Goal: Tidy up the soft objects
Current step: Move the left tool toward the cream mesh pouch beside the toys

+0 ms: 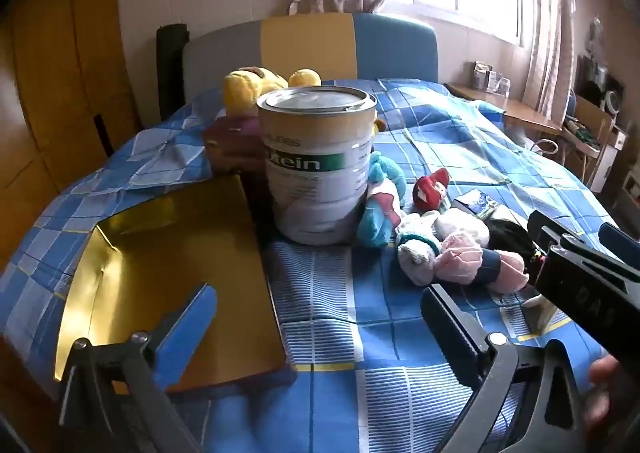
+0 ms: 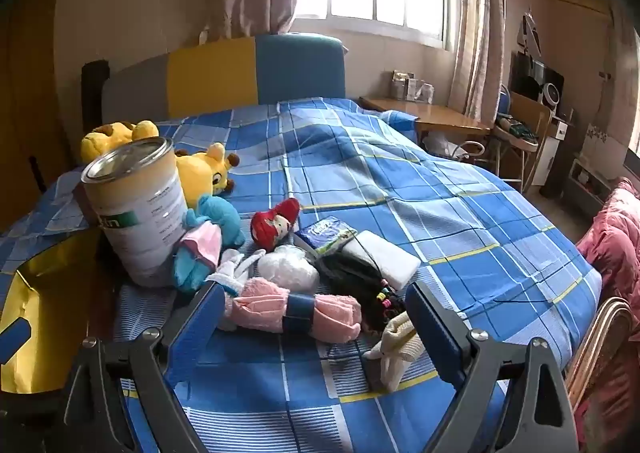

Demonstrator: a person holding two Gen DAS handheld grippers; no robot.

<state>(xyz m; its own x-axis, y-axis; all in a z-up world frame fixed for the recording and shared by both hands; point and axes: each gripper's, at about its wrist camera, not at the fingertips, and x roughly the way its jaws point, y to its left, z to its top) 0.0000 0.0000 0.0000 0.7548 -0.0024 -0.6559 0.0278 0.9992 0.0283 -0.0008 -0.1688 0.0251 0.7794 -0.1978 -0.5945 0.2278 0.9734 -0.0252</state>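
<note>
Soft things lie in a heap on the blue checked bed. A rolled pink towel (image 2: 296, 309) with a dark band lies nearest, beside a blue and pink plush (image 2: 208, 245), a red-haired doll (image 2: 274, 225), a white bundle (image 2: 286, 269), black hair (image 2: 352, 277) and a cream plush (image 2: 400, 349). Yellow plush toys (image 2: 208, 169) sit behind a large tin can (image 2: 140, 213). A gold-lined open box (image 1: 160, 273) lies left of the can (image 1: 320, 165). My right gripper (image 2: 314, 327) stands open just before the pink towel. My left gripper (image 1: 320, 325) is open over the bedspread, its left finger above the box.
A white flat pad (image 2: 384, 257) and a blue tissue pack (image 2: 326, 235) lie behind the heap. The bed's headboard (image 2: 256, 69) is at the back, a wooden desk (image 2: 432, 113) to the right. A red quilt (image 2: 612, 245) hangs at the right edge.
</note>
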